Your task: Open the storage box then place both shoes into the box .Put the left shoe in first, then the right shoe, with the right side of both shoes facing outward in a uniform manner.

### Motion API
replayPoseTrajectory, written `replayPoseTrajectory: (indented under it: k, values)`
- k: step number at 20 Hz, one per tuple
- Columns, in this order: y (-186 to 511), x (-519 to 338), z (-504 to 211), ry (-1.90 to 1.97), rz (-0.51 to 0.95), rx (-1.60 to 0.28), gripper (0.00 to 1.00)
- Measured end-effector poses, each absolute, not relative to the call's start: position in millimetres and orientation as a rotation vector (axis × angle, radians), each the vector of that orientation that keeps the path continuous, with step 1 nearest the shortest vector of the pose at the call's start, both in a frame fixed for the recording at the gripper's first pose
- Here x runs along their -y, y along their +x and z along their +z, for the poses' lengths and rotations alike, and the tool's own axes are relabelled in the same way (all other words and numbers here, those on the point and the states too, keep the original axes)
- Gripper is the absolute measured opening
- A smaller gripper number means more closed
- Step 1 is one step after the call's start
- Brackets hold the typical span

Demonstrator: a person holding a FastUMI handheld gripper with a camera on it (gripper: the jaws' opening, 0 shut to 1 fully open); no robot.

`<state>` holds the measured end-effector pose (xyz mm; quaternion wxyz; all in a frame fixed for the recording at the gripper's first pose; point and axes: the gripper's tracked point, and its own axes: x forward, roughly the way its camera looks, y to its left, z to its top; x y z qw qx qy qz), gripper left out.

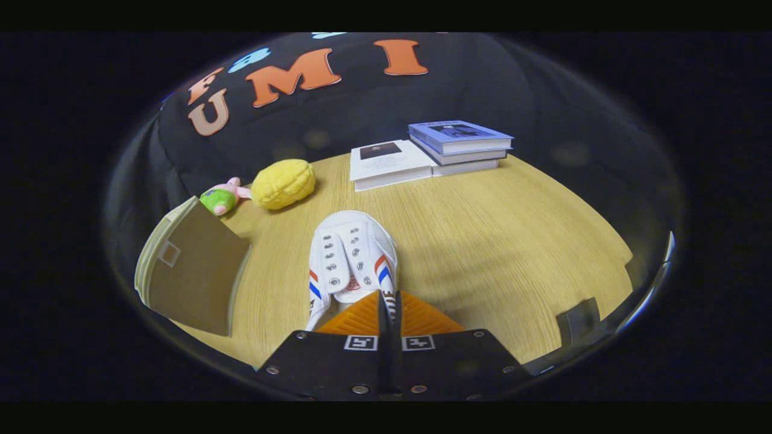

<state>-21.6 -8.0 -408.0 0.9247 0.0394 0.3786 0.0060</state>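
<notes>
A white canvas shoe (351,258) with red and blue side stripes points away from me, toe toward the books. My gripper (389,304) has its orange fingers (356,319) pressed nearly together on the shoe's heel collar, a thin strip of the shoe caught between them. The shoe looks held just above the wooden table (494,241). To the left stands the storage box (190,271), its lid swung open and showing a brown inner face.
A yellow plush cushion (283,184) and a small green and pink toy (221,198) lie beyond the box. Stacked books (461,144) and a white book (389,161) sit at the table's far side. A grey object (578,322) sits at the right.
</notes>
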Motion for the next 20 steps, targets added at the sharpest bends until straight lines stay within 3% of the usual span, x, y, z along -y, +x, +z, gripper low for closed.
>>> replayPoseTrajectory:
  k: [20]
  values:
    - [-25.6,-175.6,-269.4,0.232,0.079,-0.671,0.00]
